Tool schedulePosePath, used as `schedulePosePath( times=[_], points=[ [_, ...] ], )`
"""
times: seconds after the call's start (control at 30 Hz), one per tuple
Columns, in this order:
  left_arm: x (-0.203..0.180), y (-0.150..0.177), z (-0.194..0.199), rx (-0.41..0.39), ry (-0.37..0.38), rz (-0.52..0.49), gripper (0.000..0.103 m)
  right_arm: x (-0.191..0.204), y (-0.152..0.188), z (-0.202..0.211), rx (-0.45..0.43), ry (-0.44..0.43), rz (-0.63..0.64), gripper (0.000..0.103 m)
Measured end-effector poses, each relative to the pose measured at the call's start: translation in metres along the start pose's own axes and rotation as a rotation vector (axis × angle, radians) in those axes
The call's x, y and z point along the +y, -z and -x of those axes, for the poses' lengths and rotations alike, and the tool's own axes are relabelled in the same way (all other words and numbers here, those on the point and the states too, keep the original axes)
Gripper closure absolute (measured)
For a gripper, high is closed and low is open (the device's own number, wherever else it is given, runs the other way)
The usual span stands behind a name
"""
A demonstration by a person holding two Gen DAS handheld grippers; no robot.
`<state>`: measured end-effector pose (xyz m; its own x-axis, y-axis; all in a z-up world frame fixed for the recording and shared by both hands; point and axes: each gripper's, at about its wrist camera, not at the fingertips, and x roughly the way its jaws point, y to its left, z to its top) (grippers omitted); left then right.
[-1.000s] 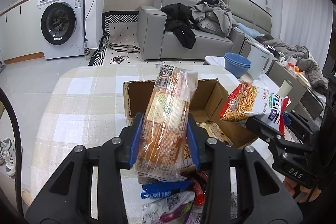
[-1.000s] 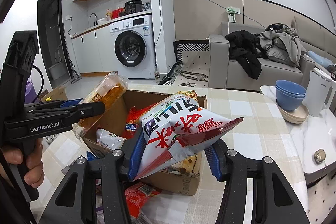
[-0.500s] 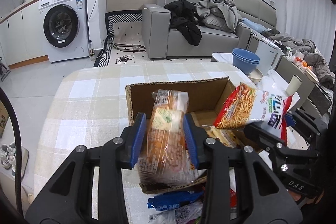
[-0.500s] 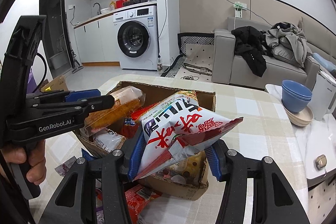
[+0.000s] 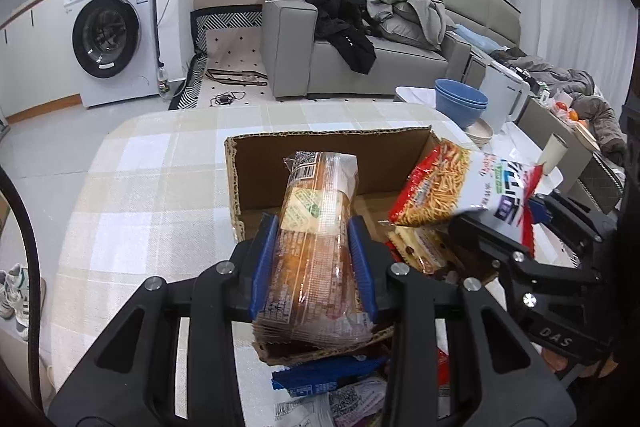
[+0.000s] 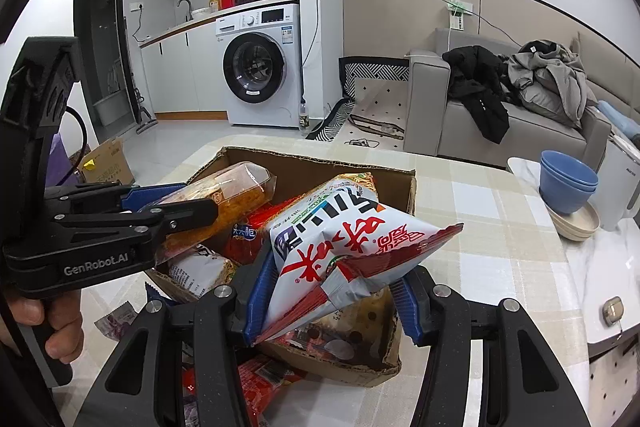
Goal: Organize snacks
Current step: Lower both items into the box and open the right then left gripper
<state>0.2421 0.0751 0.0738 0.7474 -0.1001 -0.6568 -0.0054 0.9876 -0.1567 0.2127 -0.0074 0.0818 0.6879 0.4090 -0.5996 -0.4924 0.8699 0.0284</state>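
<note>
Box: an open cardboard box (image 5: 332, 163) stands on the checked tablecloth (image 5: 160, 163); its far wall is upright and its near rim is ragged.
Bread pack: a clear-wrapped bread pack (image 5: 316, 247) is clamped between the blue pads of the left gripper (image 5: 314, 251), over the near left part of the box, its far end above the bare box floor.
Chip bag: a red and white chip bag (image 6: 340, 251) is pinched by its near end in the right gripper (image 6: 332, 295), jutting over the box's near right part.
Open room: the far left of the box floor is bare; packets fill the right and near side. Bare cloth lies left of and beyond the box.
Change: compared with a second ago, the bread pack sits lower and further into the box, and the chip bag is slightly nearer the box rim.
Outside the box: a blue packet (image 5: 320, 375) and other wrappers lie on the cloth just near the rim.
Surround: blue bowls (image 6: 568, 187) stand well right of the box.
Hard to make out: the packets under the chip bag are mostly hidden; the gripper bodies cut off the near wrappers.
</note>
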Motion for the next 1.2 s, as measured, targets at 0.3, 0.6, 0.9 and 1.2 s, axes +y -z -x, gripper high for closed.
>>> schedulePosePath(
  times=[0.3, 0.6, 0.9, 1.2],
  points=[
    [0.009, -0.001, -0.008, 0.007, 0.000, 0.019, 0.070, 0.000, -0.001, -0.005, 0.000, 0.004, -0.003, 0.049],
    [0.002, -0.005, -0.010, 0.008, 0.009, 0.003, 0.070, -0.003, -0.004, -0.012, -0.003, 0.016, -0.015, 0.049],
    [0.006, -0.003, -0.001, -0.002, 0.033, 0.024, 0.071, -0.003, -0.004, -0.008, -0.022, -0.007, 0.010, 0.030],
    [-0.004, -0.002, 0.002, 0.013, 0.044, -0.025, 0.071, -0.022, 0.006, 0.012, -0.054, -0.003, -0.044, 0.020]
  ],
)
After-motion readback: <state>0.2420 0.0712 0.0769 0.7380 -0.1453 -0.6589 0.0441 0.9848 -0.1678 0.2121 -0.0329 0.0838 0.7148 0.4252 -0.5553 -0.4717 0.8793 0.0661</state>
